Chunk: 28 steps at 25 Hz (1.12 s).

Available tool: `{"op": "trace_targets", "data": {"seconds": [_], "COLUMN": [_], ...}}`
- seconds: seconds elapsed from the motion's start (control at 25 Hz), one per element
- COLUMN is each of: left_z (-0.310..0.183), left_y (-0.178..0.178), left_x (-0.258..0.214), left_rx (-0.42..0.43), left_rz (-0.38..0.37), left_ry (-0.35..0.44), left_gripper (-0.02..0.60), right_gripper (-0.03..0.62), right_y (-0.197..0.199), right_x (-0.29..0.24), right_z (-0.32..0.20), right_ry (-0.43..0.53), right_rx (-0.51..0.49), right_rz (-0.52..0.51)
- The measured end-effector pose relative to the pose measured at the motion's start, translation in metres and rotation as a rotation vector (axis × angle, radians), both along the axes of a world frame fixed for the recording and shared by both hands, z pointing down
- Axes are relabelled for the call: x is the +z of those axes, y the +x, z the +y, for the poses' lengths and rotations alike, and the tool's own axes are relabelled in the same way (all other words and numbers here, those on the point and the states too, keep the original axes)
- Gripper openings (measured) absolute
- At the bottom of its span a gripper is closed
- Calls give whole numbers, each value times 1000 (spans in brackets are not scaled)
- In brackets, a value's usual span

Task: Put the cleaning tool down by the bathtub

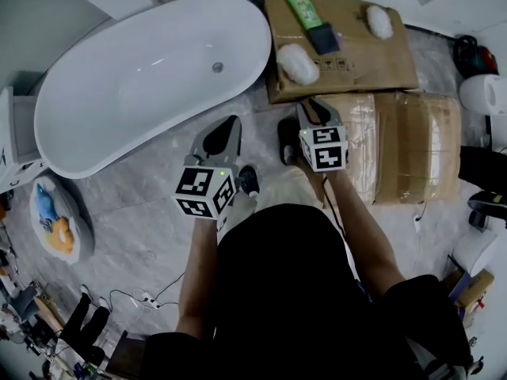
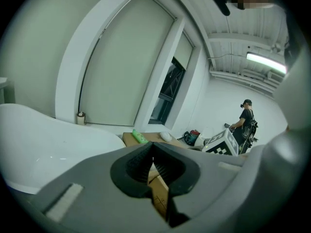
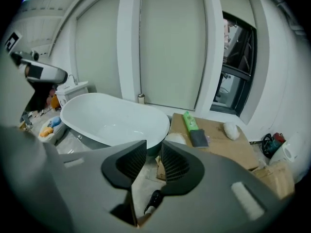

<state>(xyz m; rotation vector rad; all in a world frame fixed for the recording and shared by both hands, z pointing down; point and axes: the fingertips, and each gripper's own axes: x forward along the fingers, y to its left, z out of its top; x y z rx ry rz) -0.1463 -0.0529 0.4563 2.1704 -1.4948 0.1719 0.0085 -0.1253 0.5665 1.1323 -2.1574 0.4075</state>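
Right below the head cam, the person's torso fills the bottom of the shot, with two black shoes (image 1: 249, 180) on the grey tile floor (image 1: 142, 212). Both arms are stretched forward, a gripper in each hand.

The left gripper (image 2: 152, 152) has its jaw tips pressed together with nothing caught in them. It hangs over bare floor just off the tub's (image 1: 142, 85) near side. The right gripper (image 3: 150, 152) has its jaws a thin slit apart. Only floor and a box corner show through the gap, so it's empty too. It sits over the floor at the edge of the taped box (image 1: 412, 149).

Past the grippers there's a flat cardboard box (image 1: 372, 62) butted up near the rounded end of the tub. The dark sponge (image 1: 323, 37) lies on top of it, touching the lower end of a green bottle (image 1: 304, 8). There are two white fluffy pads on the same box, one (image 1: 297, 63) at the corner nearest the tub and one (image 1: 379, 21) further right. Neither gripper is touching any of it.

Off to the left, beside the tub, there's a fish-print mat (image 1: 54, 222). A white roll (image 1: 485, 93) sits at the far right. Way back in the left gripper view, another person (image 2: 245, 125) stands by the far wall.
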Motion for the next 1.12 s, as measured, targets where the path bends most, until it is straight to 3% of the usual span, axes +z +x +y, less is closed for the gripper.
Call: {"op": "trace_targets", "data": {"seconds": [0.28,0.68,1.12], "left_z": [29,53,60], "left_y": [-2,8,30], "left_x": [-19,-55,-93], "left_rx": [37,136,205], "left_rz": [44,29,-6], "left_ry": [55,137,219], "left_gripper": [-3,-3,-3], "right_gripper": [101,80,21], "right_y": [-11,-19,-17], "right_x": [-62,-135,-199], "right_z": [45,97,121], "right_ry": [92,204,320], "right_rx": [21,26,23], "right_rz": [-71,-182,-290]}}
